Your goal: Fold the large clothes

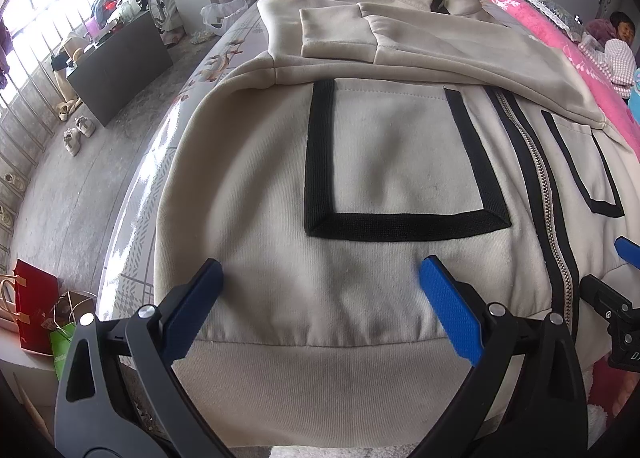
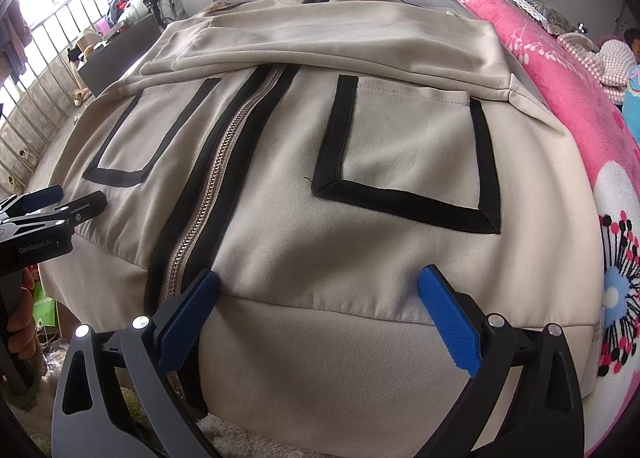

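I read "GenRobot.AI" on left gripper (image 2: 44,202) body, right wrist view. Partial "D" on right gripper (image 1: 628,254); rest unreadable.

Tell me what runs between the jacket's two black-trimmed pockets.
In the right wrist view, the zipper, flanked by black trim strips, runs between the left pocket and right pocket of the jacket.

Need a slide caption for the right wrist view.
Open right tongs poised over hem of zipped cream jacket, sleeves folded across.
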Available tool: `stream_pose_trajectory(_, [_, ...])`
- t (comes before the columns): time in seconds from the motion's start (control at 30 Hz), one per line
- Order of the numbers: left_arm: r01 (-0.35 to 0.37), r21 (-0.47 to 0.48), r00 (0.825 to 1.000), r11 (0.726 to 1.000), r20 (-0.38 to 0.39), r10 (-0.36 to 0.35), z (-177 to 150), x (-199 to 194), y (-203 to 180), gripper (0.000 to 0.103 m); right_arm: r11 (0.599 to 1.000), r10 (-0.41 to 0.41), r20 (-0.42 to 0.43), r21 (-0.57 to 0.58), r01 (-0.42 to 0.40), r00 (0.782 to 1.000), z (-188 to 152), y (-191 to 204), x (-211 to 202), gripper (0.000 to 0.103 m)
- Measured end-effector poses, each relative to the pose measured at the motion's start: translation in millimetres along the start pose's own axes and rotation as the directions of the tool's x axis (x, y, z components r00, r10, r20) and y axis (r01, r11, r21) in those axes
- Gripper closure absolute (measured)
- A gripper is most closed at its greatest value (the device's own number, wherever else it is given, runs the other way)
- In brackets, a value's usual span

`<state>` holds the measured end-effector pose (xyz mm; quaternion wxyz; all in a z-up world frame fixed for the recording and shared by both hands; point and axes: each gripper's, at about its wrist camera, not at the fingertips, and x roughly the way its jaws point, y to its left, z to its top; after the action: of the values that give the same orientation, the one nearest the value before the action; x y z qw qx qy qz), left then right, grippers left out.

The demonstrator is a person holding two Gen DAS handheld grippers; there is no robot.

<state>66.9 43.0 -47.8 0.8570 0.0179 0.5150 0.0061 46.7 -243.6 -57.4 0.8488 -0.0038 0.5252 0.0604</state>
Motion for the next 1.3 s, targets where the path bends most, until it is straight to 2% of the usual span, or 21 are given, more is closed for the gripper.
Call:
stream_pose_trajectory(0.23, [0.017, 0.006, 1.000, 1.000, 0.020, -0.018, -3, -2, 4, 0.007, 1.000, -0.001, 0.003, -0.002, 0.001, 1.000, -1, 0, 0, 0.006])
stream_pose_trajectory(0.47, [0.004, 0.018, 0.996, 1.000, 0.086, -0.005, -11, -14, 14, 0.007, 1.000, 0.001, 0.008, -0.004, -0.001, 1.000, -1, -1, -1, 0.006])
stream_pose_trajectory(0.6, [0.102, -0.020, 0.981, 0.995, 0.169, -0.097, -27, -40, 48, 0.007, 1.000, 0.002, 0.014, -0.006, -0.002, 1.000, -2, -1, -1, 0.006])
stream_pose_trajectory(0.7, [0.147, -0.046, 0.974, 0.988, 0.179, -0.137, -44, -53, 75, 0.009, 1.000, 0.002, 0.020, -0.006, -0.002, 1.000, -2, -1, -1, 0.006])
stream_pose_trajectory(0.8, [0.177, -0.068, 0.975, 0.982, 0.151, -0.165, -63, -56, 92, 0.027, 1.000, 0.002, 0.026, -0.007, -0.002, 1.000, -4, -1, -1, 0.006])
stream_pose_trajectory(0.87, [0.225, -0.096, 0.970, 0.970, 0.121, -0.212, -74, -54, 98, 0.038, 1.000, 0.002, 0.027, -0.008, -0.002, 1.000, -4, -1, -1, 0.006])
stream_pose_trajectory(0.97, [0.314, -0.163, 0.949, 0.935, 0.084, -0.304, -88, -46, 106, 0.050, 1.000, 0.002, 0.027, -0.008, -0.002, 1.000, -4, -1, -1, 0.006])
stream_pose_trajectory(1.2, [0.390, -0.291, 0.917, 0.874, 0.037, -0.397, -95, -18, 119, 0.051, 1.000, 0.002, 0.026, -0.009, -0.002, 1.000, -4, -1, -1, 0.006])
stream_pose_trajectory(1.3, [0.426, -0.330, 0.896, 0.842, 0.029, -0.442, -96, -6, 121, 0.051, 1.000, 0.002, 0.027, -0.009, -0.002, 1.000, -4, -1, -1, 0.006])
